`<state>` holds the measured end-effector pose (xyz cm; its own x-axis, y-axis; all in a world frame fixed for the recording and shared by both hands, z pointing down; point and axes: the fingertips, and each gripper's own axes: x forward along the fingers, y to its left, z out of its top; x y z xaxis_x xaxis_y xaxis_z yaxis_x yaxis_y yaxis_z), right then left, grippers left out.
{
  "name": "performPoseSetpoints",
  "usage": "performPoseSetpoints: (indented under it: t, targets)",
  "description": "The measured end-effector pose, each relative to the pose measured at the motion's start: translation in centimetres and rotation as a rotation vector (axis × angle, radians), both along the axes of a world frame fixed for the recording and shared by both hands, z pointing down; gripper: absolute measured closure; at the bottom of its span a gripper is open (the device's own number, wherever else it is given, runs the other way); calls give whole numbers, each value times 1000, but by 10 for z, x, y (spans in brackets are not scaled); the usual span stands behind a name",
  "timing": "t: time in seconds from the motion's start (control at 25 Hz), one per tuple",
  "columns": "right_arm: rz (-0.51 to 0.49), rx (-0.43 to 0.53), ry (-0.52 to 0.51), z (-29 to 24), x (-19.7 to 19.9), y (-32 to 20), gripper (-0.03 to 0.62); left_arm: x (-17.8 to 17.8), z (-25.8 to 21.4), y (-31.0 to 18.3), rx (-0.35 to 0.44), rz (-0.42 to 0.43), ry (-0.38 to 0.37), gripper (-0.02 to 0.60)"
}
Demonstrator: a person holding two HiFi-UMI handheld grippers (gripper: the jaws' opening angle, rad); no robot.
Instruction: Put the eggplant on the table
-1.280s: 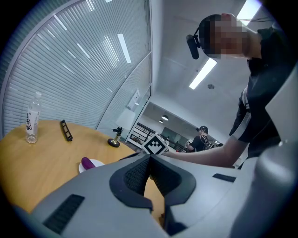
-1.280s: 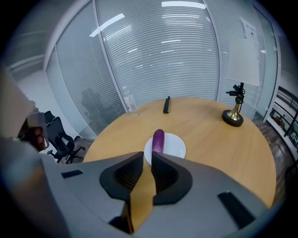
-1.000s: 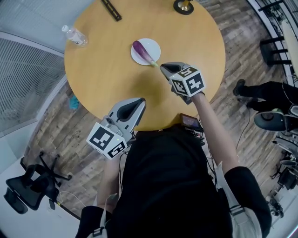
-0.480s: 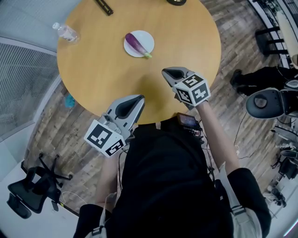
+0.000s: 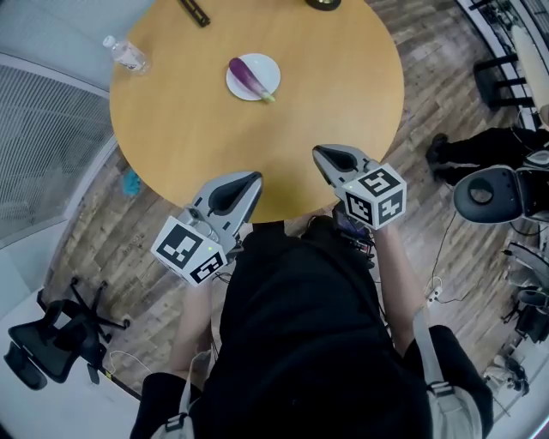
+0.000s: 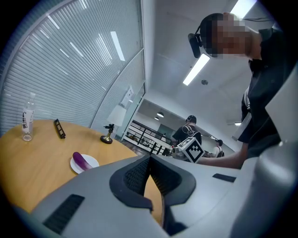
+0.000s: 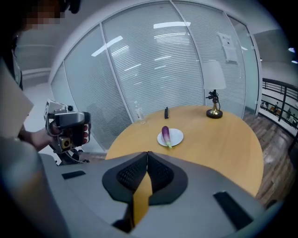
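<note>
- Jaws of both grippers, left gripper (image 5: 253,177) and right gripper (image 5: 317,152), are pressed together tip to tip, over the table's (image 5: 343,94) near edge.
- One eggplant (image 5: 247,75) lies on one white plate (image 5: 267,65), at 12 o'clock from the grippers and well apart from them, with bare wood between.
- One bottle (image 5: 126,56) stands at 9 o'clock from the plate, one black bar (image 5: 193,10) lies at 11, and one stand (image 7: 214,111) is at 1.
- Only the gripper views show the stand whole; only the head view shows a chair (image 5: 47,347) on the floor.
</note>
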<state>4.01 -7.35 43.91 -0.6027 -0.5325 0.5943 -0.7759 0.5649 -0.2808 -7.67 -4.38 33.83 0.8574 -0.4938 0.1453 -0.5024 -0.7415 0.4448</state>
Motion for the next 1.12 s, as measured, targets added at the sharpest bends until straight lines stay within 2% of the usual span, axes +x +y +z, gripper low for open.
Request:
performPoseSetpoints:
  t: [0.2,0.48,0.68,0.88,1.12]
  targets:
    - [-19,13,-9,-10,47,40,576,38,-9,19,23,-14,-17,569]
    - [115,30,-79,-17,145,121,576,135,-20,89,33,27,-7,569]
    - [136,38,-141,-19,203,172,576,186,-24,146,36,14,-46,569]
    - [86,11,-179,-16,231,212,576,202,-11,206,-10,-74,-71,569]
    - [-49,12,-186,-25,215,237,576,190,-13,247,-39,-219,-57,569]
